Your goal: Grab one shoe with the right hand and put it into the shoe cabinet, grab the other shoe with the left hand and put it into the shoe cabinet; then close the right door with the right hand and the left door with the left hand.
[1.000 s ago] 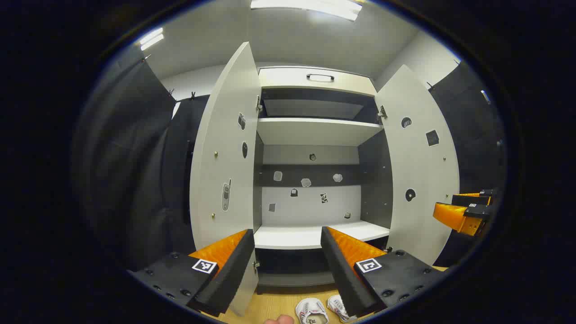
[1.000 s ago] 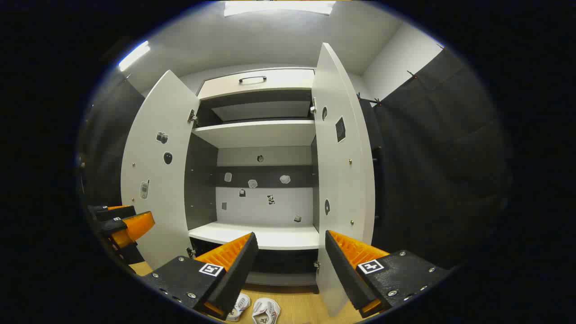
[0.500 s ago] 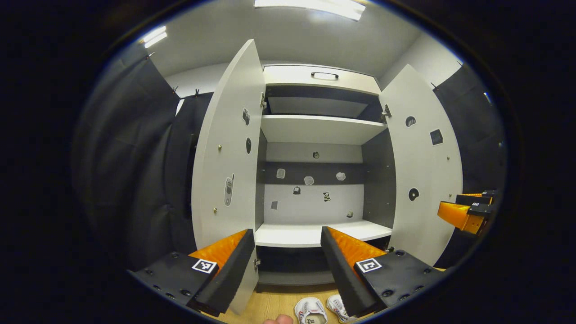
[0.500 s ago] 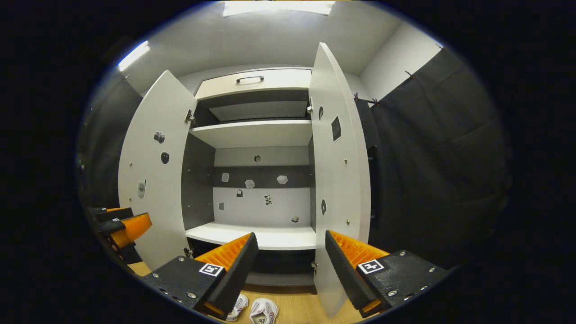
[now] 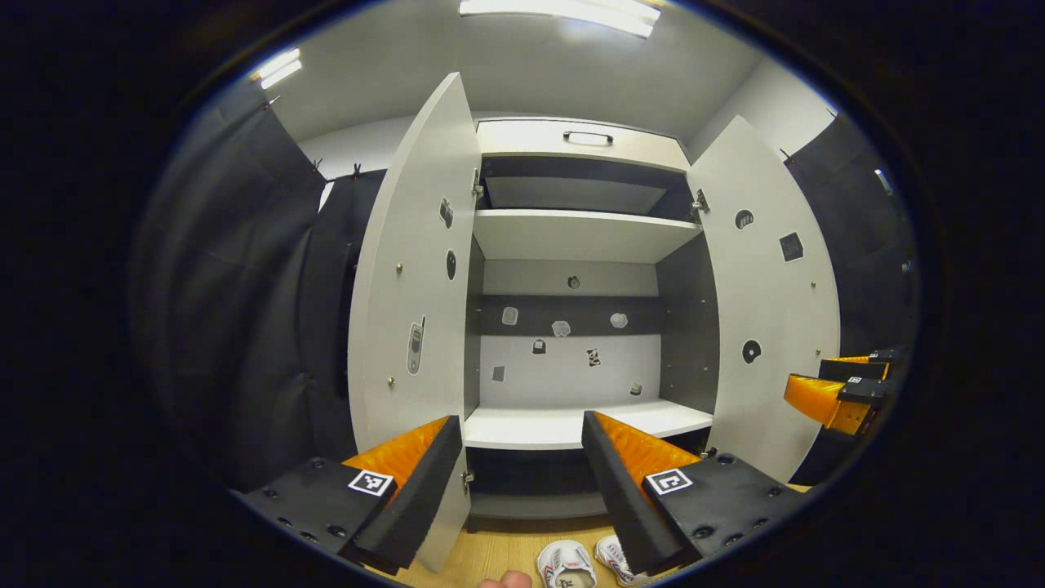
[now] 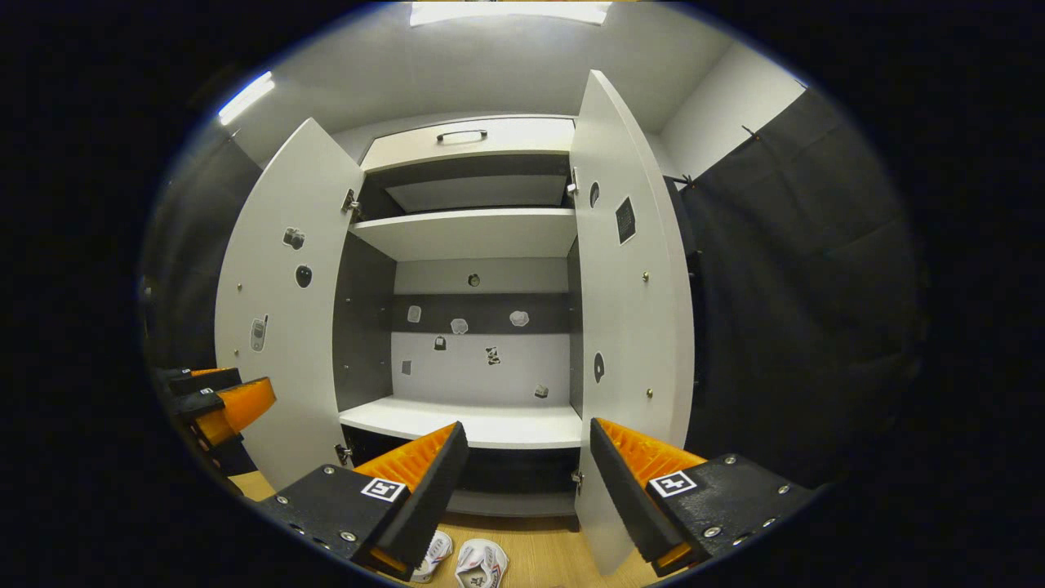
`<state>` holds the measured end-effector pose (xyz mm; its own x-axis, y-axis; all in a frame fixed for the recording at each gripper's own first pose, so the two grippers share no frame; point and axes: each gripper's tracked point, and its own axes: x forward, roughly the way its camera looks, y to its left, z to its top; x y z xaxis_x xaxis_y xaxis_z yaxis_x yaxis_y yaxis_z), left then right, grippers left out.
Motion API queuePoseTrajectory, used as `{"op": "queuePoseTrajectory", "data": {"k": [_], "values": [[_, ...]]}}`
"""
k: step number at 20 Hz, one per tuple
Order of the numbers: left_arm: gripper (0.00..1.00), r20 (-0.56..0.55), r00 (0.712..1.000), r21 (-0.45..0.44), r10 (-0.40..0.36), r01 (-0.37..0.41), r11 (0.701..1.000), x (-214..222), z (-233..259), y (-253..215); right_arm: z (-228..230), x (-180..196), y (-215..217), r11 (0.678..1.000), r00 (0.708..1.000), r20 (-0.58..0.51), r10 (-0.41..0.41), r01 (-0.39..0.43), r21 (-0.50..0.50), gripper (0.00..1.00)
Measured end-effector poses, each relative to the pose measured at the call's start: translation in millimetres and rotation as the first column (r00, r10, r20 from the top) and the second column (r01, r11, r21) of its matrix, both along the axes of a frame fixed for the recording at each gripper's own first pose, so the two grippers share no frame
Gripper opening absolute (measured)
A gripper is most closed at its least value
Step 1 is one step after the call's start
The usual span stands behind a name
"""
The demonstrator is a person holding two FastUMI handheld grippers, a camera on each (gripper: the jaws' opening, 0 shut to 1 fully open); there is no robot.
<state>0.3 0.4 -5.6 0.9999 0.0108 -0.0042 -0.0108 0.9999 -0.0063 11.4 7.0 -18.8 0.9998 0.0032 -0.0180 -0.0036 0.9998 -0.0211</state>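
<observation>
Two white shoes (image 5: 565,565) (image 6: 480,563): laid side by side on the wooden floor (image 5: 498,551), just before the shoe cabinet (image 5: 571,327). Left door (image 5: 412,310) and right door (image 5: 767,302): swung open. Lower shelf (image 5: 563,425): bare. Left gripper (image 5: 522,482) and right gripper (image 6: 526,486): held apart before the cabinet, fingers spread, nothing gripped.

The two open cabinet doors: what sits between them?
In the left gripper view, between the left door and right door lie the cabinet's bare white shelves; the shoes sit on the floor below.
</observation>
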Motion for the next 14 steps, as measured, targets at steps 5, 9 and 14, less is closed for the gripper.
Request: {"op": "queuePoseTrajectory", "data": {"k": [5, 9, 14], "values": [[0.96, -0.007, 1.0, 0.004, 0.005, -0.005, 1.0, 0.9, -3.2, 2.0, -39.0, 9.7, 13.9, 0.999, 0.997, -0.073, 0.034, -0.035, -0.015, 0.93], [0.96, -0.009, 1.0, -0.002, 0.011, -0.011, 1.0, 1.4, -5.1, 4.7, -91.8, 18.7, 21.8, 0.997, 0.985, -0.168, 0.049, -0.057, -0.045, 0.93], [0.96, -0.016, 1.0, -0.013, 0.024, -0.024, 1.0, 1.8, -9.2, 9.3, -196.7, 18.6, 26.3, 0.994, 0.935, -0.35, 0.055, -0.084, -0.068, 0.93]]}}
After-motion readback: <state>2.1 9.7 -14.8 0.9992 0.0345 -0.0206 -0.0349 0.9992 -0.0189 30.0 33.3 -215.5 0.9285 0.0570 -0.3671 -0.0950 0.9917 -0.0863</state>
